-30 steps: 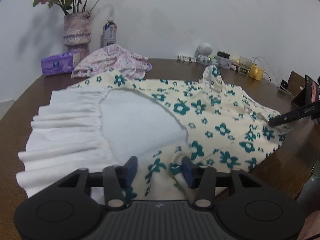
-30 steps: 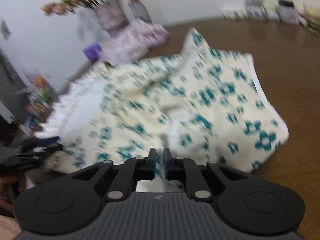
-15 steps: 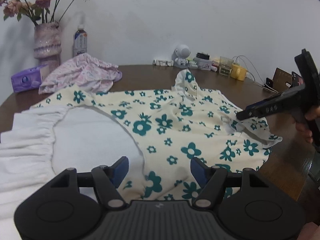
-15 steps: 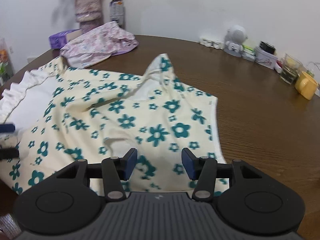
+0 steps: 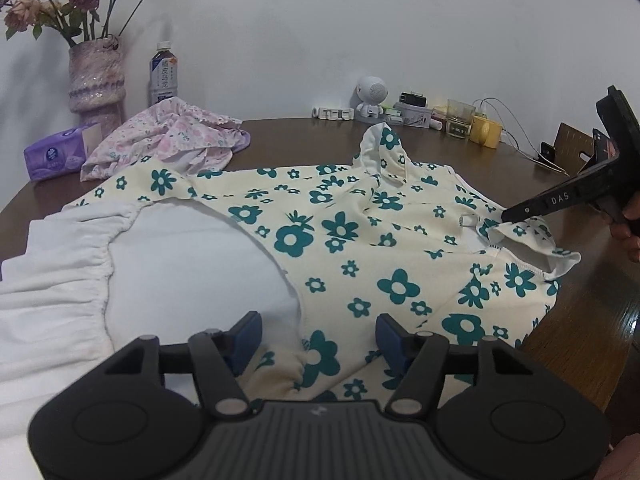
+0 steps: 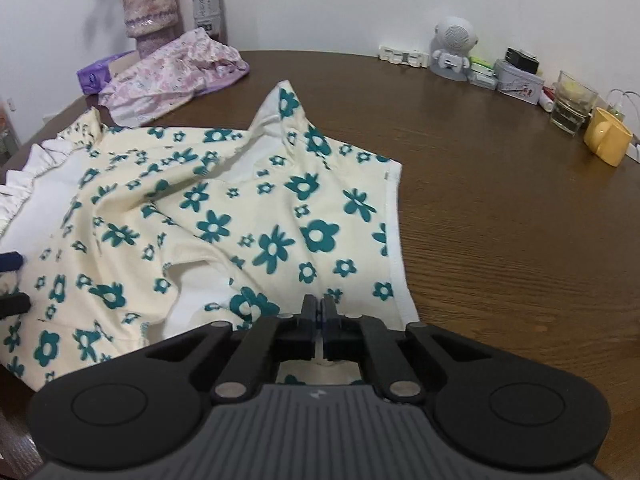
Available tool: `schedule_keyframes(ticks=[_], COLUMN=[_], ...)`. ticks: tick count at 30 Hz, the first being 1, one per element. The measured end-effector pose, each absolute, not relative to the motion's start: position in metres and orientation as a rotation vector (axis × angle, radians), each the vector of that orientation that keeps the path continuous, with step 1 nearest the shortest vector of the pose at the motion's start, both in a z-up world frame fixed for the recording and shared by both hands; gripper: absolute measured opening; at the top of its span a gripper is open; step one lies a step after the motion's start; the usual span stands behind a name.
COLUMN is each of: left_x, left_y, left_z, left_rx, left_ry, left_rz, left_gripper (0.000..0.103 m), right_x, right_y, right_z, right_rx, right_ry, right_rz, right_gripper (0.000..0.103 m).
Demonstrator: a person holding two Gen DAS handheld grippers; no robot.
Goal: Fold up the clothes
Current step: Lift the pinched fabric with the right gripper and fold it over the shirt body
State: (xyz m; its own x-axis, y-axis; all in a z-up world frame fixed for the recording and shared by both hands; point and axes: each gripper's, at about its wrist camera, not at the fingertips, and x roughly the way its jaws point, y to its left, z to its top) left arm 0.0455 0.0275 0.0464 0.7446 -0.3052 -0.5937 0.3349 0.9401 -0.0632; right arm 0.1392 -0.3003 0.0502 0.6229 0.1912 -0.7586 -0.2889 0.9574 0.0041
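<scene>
Two hand-held grippers were on the floral dress, which lay spread on the brown surface, and only one of them had cloth. My right hand-held gripper was clenched on a small fold at the shoulder end of the dress, near the edge closest to me. My left hand-held gripper was released, its blue pads spread wide over the dress where the print meets the white lining, touching nothing that I could see.

I judged the pinch thin: a quick lift could pull the fold free, or raise one layer alone and leave the lining bunched beneath. With the far end of the dress unheld, a pull from the right might drag the whole dress sideways instead of folding it. Beyond the dress lay a pink garment, close to its far hem, and a carried sleeve could catch on it. To the right of the dress stood a yellow mug and a glass, well apart but within a wide swing.
</scene>
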Motion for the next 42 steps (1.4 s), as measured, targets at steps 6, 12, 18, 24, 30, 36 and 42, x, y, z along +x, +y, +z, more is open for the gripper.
schedule_keyframes(ticks=[6,12,18,24,30,36,42], left_x=[0.045,0.045,0.044,0.044,0.035,0.050,0.095], left_y=[0.027,0.028,0.030,0.033,0.043,0.046,0.026], left_z=[0.046,0.046,0.046,0.047,0.067,0.106,0.121], left_rx=[0.046,0.032,0.030,0.015,-0.007,0.046,0.079], left_ry=[0.638,0.634,0.632,0.633,0.591,0.549,0.590], left_rz=[-0.348,-0.354,-0.361,-0.369,-0.383,-0.331,-0.328], left_gripper=[0.063,0.063,0.063,0.063,0.062,0.067,0.071], right_x=[0.134,0.159,0.161,0.162,0.154,0.161,0.209], right_y=[-0.278,-0.240,-0.251,-0.264,-0.265,-0.263,-0.239], right_z=[0.071,0.050,0.042,0.041,0.048,0.080,0.067], right_rx=[-0.058,-0.010,0.042,0.078,0.113,0.083,0.025], right_ry=[0.767,0.908,0.882,0.924,0.904,0.806,0.875], right_rz=[0.454,0.532,0.473,0.454,0.479,0.457,0.413], right_gripper=[0.024,0.034,0.000,0.020,0.039,0.040,0.040])
